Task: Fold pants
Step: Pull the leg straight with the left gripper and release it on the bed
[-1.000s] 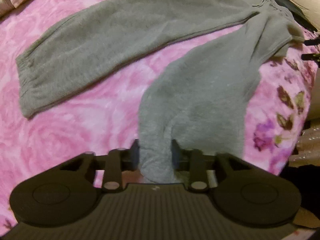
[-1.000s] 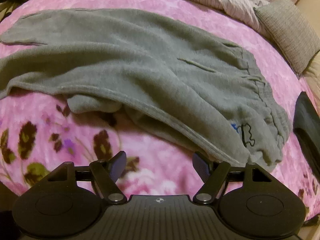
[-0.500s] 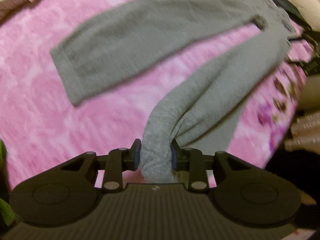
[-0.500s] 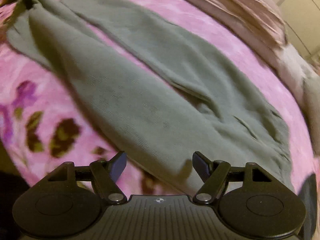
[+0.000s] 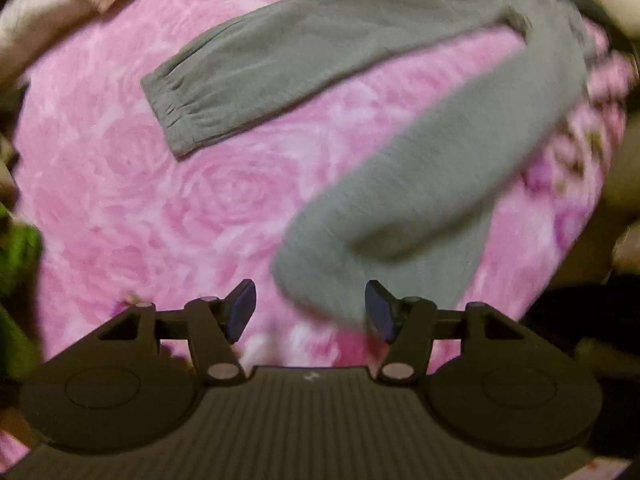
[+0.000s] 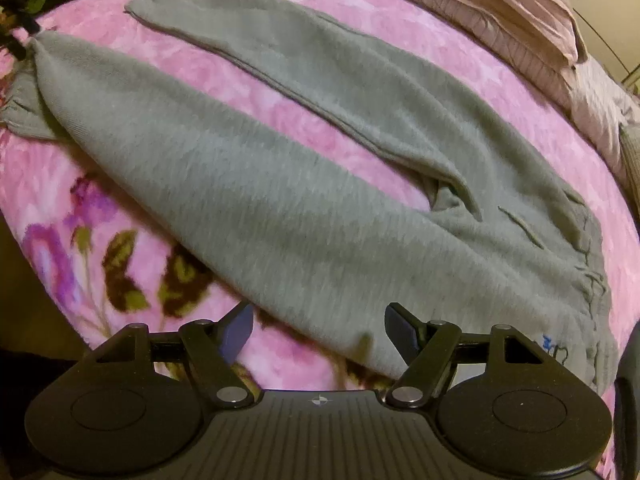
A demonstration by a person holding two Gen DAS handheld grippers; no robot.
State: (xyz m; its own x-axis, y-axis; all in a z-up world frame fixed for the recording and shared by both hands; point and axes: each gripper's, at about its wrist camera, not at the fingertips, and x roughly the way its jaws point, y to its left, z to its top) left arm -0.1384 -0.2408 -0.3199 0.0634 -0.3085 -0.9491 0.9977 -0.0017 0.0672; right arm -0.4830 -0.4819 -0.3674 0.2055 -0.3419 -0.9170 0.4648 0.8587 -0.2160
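Grey sweatpants (image 5: 420,184) (image 6: 280,200) lie spread in a V on a pink floral blanket (image 5: 180,220) (image 6: 60,208). In the left wrist view the far leg lies flat with its cuff (image 5: 180,120) at the left, and the near leg's cuff end (image 5: 320,280) sits blurred just ahead of my left gripper (image 5: 310,308), which is open and holds nothing. In the right wrist view my right gripper (image 6: 320,330) is open over the near edge of the pants below the waistband (image 6: 588,272), with nothing between its fingers.
Mauve pillows and bedding (image 6: 500,12) run along the far side of the bed. Green cloth (image 5: 16,256) lies at the left edge of the left wrist view. The blanket drops off at the near-left side (image 6: 24,280) in the right wrist view.
My left gripper has opened and let go of the near leg's cuff, which has dropped onto the blanket. The right gripper has shifted along the pants and stays open.
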